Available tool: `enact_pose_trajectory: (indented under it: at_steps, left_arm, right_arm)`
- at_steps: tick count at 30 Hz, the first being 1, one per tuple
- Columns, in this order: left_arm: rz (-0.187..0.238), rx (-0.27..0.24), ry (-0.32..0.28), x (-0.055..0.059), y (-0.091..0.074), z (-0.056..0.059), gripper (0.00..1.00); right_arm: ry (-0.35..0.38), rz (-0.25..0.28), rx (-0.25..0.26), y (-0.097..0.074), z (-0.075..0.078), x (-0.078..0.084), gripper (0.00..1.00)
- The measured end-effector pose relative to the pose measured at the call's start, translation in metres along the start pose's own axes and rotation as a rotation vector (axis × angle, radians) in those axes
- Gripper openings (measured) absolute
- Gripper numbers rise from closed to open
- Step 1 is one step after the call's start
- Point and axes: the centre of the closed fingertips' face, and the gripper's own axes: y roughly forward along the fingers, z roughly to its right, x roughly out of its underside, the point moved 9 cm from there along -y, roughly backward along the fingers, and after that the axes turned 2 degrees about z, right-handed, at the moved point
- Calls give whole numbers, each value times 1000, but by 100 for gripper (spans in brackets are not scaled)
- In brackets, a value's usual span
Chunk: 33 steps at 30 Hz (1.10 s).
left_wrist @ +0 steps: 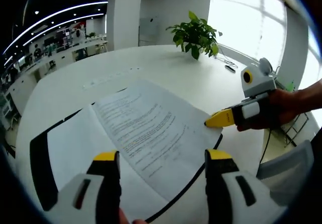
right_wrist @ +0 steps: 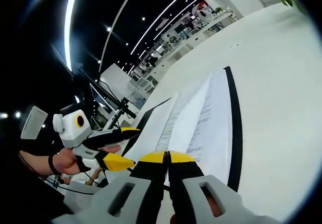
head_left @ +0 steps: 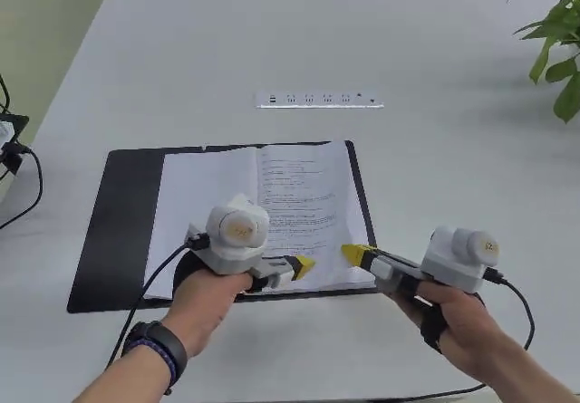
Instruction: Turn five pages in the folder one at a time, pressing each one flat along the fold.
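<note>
Paper in the one black folder (head_left: 118,231), open on the white table (head_left: 435,59), looks thin, light and floppy, so the printed page (head_left: 304,204) is best pinched at its lower right corner; two pages face up. The left gripper (left_wrist: 162,157) gapes wide above it. The right gripper (right_wrist: 167,157) has its tips together at that corner, whether on paper I cannot tell.

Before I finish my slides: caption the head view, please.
Left gripper open, right gripper shut, both poised at the near edge of the open folder on a white table.
</note>
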Motion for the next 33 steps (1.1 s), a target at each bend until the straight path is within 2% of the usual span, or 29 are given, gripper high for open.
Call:
enact_pose_trajectory:
  at_steps: [7,10,14,17,22,30,33]
  left_arm:
    - [25,-62,-47,10,-28,-19,67]
    - [22,-83,-63,13,-39,-25,64]
    - [46,-102,-94,17,-53,-31,65]
    - [48,-124,-105,22,-61,-38,65]
    - [48,-162,-158,32,-76,-49,66]
    - [69,-206,-186,39,-100,-61,67]
    - [60,-211,-187,46,-105,-62,67]
  right_arm:
    - [4,17,11,0,-9,0,0]
    - [4,21,10,2,-10,0,0]
    - [9,35,13,6,-13,1,0]
    - [12,43,10,10,-19,2,0]
    - [10,53,0,17,-31,5,0]
    - [-9,41,-36,31,-51,13,0]
    - [-11,34,-44,35,-56,15,0]
